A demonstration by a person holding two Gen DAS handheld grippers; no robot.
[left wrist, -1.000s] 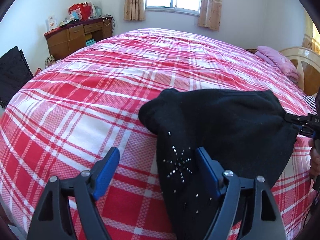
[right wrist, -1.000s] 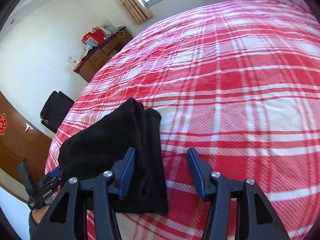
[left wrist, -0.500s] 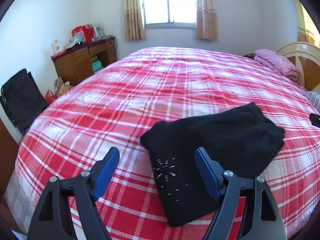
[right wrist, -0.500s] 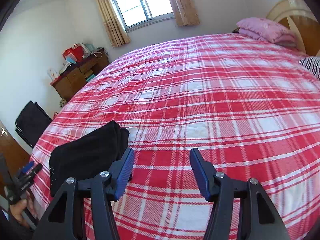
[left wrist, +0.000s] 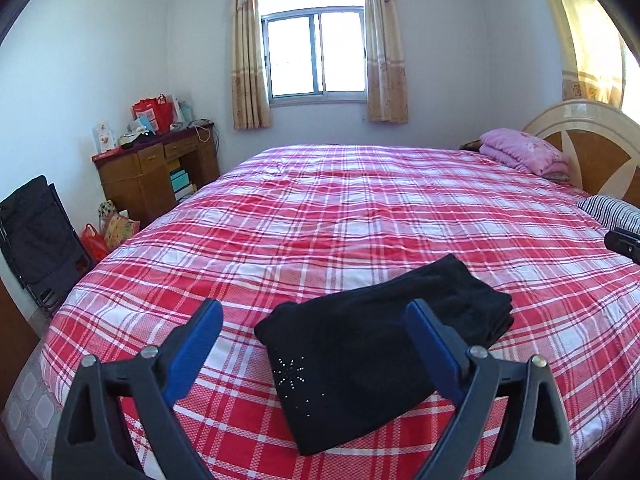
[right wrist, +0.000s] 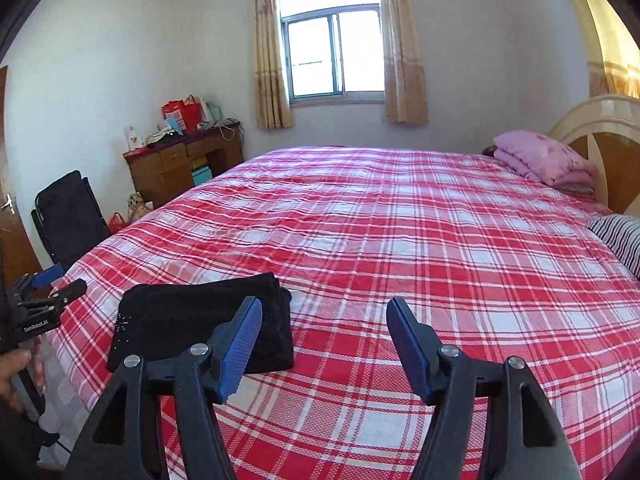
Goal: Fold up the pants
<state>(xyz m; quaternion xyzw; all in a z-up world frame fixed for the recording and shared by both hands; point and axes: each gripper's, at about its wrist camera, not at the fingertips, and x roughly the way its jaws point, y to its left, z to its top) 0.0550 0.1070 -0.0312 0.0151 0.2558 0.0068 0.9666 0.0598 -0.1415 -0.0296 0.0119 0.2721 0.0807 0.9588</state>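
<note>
The black pants [left wrist: 384,344] lie folded into a compact stack at the lower centre of the frame on the plaid bed [left wrist: 360,208]. Left gripper [left wrist: 316,344] and right gripper [right wrist: 324,340] have just been opening; both sets of fingers stand apart, empty. Folding looks finished.

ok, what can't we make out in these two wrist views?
- Black pants: underside and inner folds hidden, both views; the left wrist view's right finger covers one edge.
- Desk clutter: too small to identify.
- Striped fabric: cut off by the right edge.
</note>
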